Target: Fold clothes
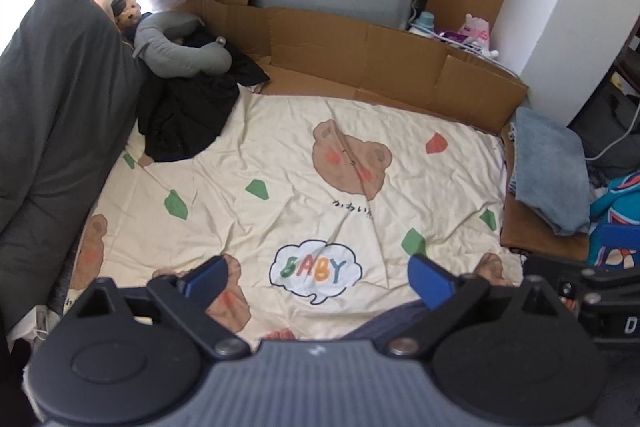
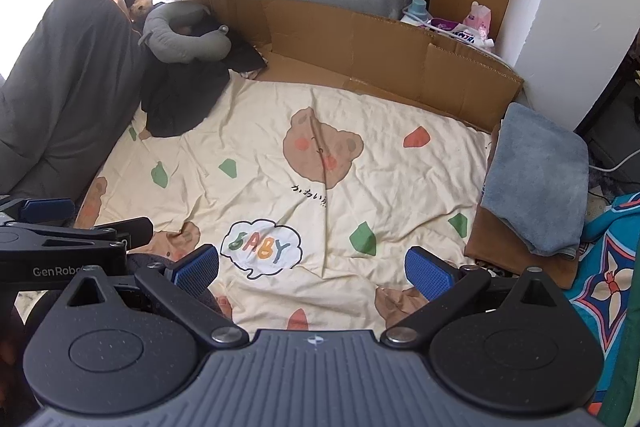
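A crumpled black garment [image 1: 188, 115] [image 2: 180, 95] lies in a heap at the far left of the cream bear-print sheet [image 1: 280, 155] [image 2: 256, 131]. A folded blue-grey cloth [image 1: 548, 167] [image 2: 536, 179] rests on cardboard at the right edge. My left gripper [image 1: 318, 281] hovers open over the near part of the sheet, by the "BABY" cloud print [image 1: 316, 269], with nothing between its fingers. My right gripper [image 2: 313, 269] is also open and empty, just to the right of the left one. Each gripper shows at the edge of the other's view: the right gripper [image 1: 604, 255], the left gripper [image 2: 80, 223].
A dark grey duvet [image 1: 60, 99] lines the left side, with a grey neck pillow [image 1: 184, 47] and a plush toy [image 1: 126, 9] behind the black garment. Flattened cardboard [image 1: 380, 59] borders the far edge. A teal patterned blanket [image 2: 612, 267] lies at the right. A dark blue cloth [image 1: 400, 319] shows beneath the left gripper.
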`<state>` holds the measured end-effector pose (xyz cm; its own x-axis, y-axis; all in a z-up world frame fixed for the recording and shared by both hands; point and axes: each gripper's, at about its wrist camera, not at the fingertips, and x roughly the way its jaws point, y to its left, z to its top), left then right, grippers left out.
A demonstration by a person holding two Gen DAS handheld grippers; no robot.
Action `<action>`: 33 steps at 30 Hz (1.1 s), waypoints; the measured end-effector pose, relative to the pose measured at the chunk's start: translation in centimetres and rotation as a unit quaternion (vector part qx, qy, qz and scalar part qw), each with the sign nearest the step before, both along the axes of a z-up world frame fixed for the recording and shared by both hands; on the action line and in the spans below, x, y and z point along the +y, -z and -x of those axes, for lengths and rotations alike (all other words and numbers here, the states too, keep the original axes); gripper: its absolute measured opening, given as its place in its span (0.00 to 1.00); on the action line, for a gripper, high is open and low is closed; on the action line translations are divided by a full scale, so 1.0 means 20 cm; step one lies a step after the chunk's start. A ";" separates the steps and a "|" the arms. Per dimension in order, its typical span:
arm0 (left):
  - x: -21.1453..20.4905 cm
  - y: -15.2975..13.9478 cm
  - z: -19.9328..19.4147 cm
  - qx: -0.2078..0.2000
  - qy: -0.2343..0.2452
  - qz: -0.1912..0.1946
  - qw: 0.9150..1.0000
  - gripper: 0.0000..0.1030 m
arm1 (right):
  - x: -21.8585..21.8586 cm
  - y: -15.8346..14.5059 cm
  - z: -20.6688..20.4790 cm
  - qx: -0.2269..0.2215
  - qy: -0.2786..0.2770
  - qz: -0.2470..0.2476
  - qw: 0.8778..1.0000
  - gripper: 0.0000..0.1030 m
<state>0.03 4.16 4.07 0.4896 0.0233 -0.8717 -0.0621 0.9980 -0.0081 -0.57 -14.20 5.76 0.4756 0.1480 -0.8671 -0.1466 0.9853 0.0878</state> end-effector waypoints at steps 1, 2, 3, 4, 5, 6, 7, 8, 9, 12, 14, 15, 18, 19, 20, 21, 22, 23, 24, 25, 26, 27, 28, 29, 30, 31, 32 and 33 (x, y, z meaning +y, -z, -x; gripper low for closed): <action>0.00 0.00 0.00 -0.001 0.000 0.001 1.000 0.94 | 0.00 0.00 0.00 0.000 0.000 -0.001 1.000 0.99; 0.00 0.00 0.00 -0.002 0.001 0.001 1.000 0.94 | 0.00 0.00 0.00 0.000 0.001 -0.001 1.000 0.99; 0.00 0.00 0.00 -0.002 0.001 0.002 1.000 0.93 | 0.00 0.00 0.00 0.000 0.001 -0.001 1.000 0.99; 0.00 0.00 0.00 -0.003 0.003 0.001 1.000 0.92 | -0.01 0.00 0.00 -0.001 0.002 -0.001 1.000 0.99; 0.00 -0.01 0.00 -0.003 0.003 0.001 1.000 0.92 | -0.01 0.00 0.00 -0.001 0.003 0.000 1.000 0.99; 0.00 0.00 0.00 -0.003 0.003 0.001 1.000 0.92 | -0.01 0.00 0.00 -0.001 0.004 0.000 1.000 0.99; -0.01 0.00 0.00 -0.002 0.003 0.000 1.000 0.92 | -0.01 0.00 0.01 -0.002 0.005 -0.001 1.000 0.99; -0.01 0.00 0.00 -0.002 0.002 0.000 1.000 0.92 | -0.01 0.00 0.01 -0.002 0.005 -0.003 1.000 0.99; 0.00 0.00 0.00 -0.001 0.001 0.000 1.000 0.92 | -0.01 0.00 0.01 -0.002 0.006 -0.003 1.000 0.99; 0.00 0.00 0.00 0.000 -0.001 -0.001 1.000 0.92 | -0.02 0.00 0.01 -0.002 0.006 -0.004 1.000 0.99; 0.00 -0.01 0.00 0.000 -0.001 -0.001 1.000 0.93 | -0.02 0.00 0.01 -0.003 0.007 -0.004 1.000 0.99; 0.00 0.00 0.00 0.000 -0.001 -0.001 1.000 0.93 | -0.02 0.00 0.01 -0.003 0.007 -0.004 1.000 0.99; 0.01 0.00 0.00 0.000 -0.001 0.002 1.000 0.93 | -0.02 0.00 0.01 -0.003 0.009 -0.004 1.000 0.99; 0.01 0.00 0.00 0.000 0.000 0.003 1.000 0.93 | -0.02 0.01 0.01 -0.004 0.009 -0.004 1.000 0.99; 0.02 0.00 0.00 0.000 0.000 0.003 1.000 0.93 | -0.02 0.01 0.02 -0.004 0.010 -0.004 1.000 0.99; 0.02 0.00 0.00 0.000 0.001 0.003 1.000 0.93 | -0.02 0.01 0.02 -0.004 0.010 -0.004 1.000 0.99; 0.02 0.00 0.00 0.000 0.001 0.002 1.000 0.93 | -0.02 0.01 0.02 -0.004 0.011 -0.003 1.000 0.99; 0.02 0.00 0.00 0.000 0.001 0.002 1.000 0.93 | -0.02 0.01 0.02 -0.004 0.011 -0.003 1.000 0.99; 0.01 0.00 0.00 0.000 0.000 0.002 1.000 0.93 | -0.02 0.01 0.02 -0.004 0.012 -0.002 1.000 0.99; 0.00 0.00 0.00 0.001 -0.003 0.002 1.000 0.93 | -0.02 0.01 0.02 -0.004 0.012 -0.002 1.000 0.99; 0.00 0.00 0.00 0.000 -0.003 0.002 1.000 0.93 | -0.01 0.01 0.02 -0.004 0.012 -0.001 1.000 0.99; 0.00 0.00 0.01 0.000 -0.004 0.003 1.000 0.93 | -0.01 0.01 0.01 -0.003 0.012 0.002 1.000 0.99; 0.01 0.00 0.01 0.000 -0.004 0.004 1.000 0.93 | -0.01 0.01 0.01 -0.001 0.012 0.005 1.000 0.99; 0.00 0.00 0.01 0.000 -0.003 0.004 1.000 0.93 | -0.01 0.01 0.01 -0.001 0.012 0.008 1.000 0.99; 0.00 0.00 0.00 0.000 -0.003 0.005 1.000 0.93 | 0.00 0.01 0.01 0.000 0.012 0.010 1.000 0.99; 0.00 0.00 0.00 0.000 -0.002 0.006 1.000 0.93 | 0.00 0.01 0.01 -0.001 0.013 0.013 1.000 0.99; 0.00 0.00 0.00 0.001 -0.002 0.006 1.000 0.93 | 0.00 0.01 0.01 -0.002 0.013 0.014 1.000 0.99; 0.00 0.00 0.00 0.001 -0.001 0.005 1.000 0.93 | 0.00 0.01 0.01 -0.003 0.013 0.016 1.000 0.99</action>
<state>0.04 4.25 4.13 0.4878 0.0148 -0.8729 -0.0636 0.9978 -0.0186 -0.77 -14.22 5.63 0.4840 0.1082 -0.8684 -0.1205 0.9911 0.0563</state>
